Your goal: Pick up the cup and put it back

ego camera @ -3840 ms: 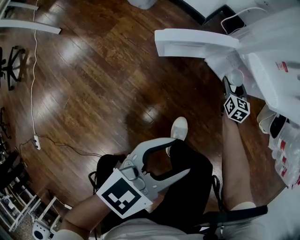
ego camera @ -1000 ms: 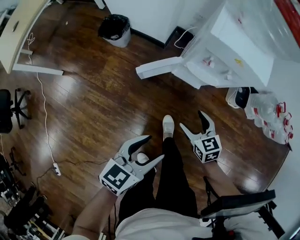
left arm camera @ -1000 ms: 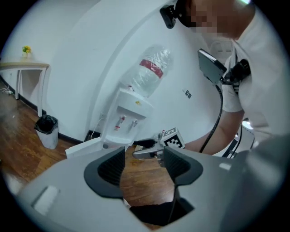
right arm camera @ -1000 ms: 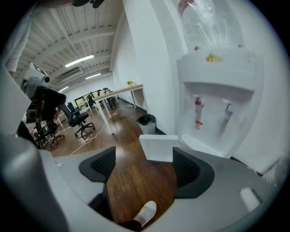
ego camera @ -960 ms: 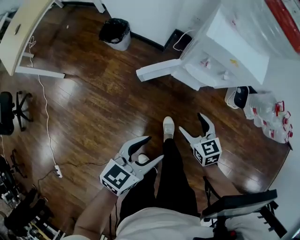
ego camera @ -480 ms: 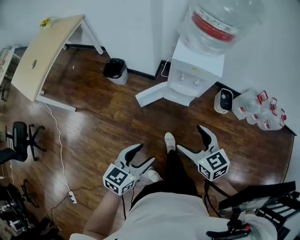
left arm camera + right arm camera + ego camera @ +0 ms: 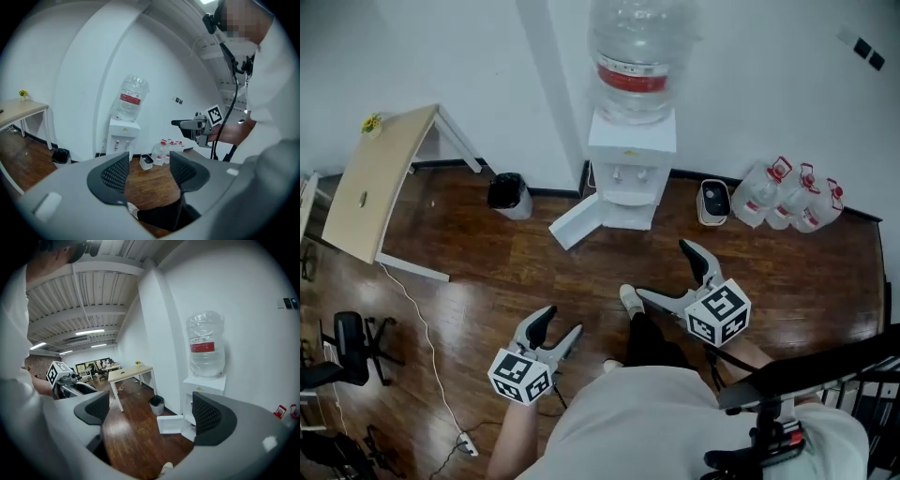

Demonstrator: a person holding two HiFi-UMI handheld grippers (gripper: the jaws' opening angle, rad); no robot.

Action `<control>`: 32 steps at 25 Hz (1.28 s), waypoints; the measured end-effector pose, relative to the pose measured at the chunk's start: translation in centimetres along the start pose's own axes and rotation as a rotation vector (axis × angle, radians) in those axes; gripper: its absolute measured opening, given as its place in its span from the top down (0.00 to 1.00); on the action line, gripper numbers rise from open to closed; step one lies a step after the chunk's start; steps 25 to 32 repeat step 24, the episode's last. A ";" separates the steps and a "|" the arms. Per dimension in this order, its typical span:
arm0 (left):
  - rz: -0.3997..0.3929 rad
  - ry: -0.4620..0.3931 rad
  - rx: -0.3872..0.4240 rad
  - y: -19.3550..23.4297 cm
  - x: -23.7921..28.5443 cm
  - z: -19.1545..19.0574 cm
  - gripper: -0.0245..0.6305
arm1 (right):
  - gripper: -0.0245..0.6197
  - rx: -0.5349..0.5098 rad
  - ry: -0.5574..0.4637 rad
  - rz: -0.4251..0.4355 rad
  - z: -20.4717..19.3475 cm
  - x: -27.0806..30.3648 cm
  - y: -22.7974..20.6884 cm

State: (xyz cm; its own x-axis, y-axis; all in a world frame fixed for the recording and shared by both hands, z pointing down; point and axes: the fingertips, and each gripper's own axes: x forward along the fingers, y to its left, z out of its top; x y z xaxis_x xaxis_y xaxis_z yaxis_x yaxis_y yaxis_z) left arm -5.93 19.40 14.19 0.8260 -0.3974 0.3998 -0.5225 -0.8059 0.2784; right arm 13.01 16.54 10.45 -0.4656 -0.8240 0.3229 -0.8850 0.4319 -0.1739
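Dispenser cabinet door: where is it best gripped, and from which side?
The door stands swung wide open from the water dispenser, a thin flat panel. Probably best: pinch its free edge, farthest from the hinge, jaws across the thickness, coming from the floor side in front. No handle can be made out.

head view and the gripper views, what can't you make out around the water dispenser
Cup: seen in no view.
Water dispenser cabinet interior: head view, too small beside its open door; right gripper view, mostly covered by a pad of the right hand-held gripper.
Spare bottles: labels too small in head view.
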 end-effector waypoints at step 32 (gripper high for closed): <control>0.024 -0.020 0.011 -3.2 -2.5 0.0 0.57 | 0.12 -0.003 0.026 0.056 -0.4 -1.7 2.9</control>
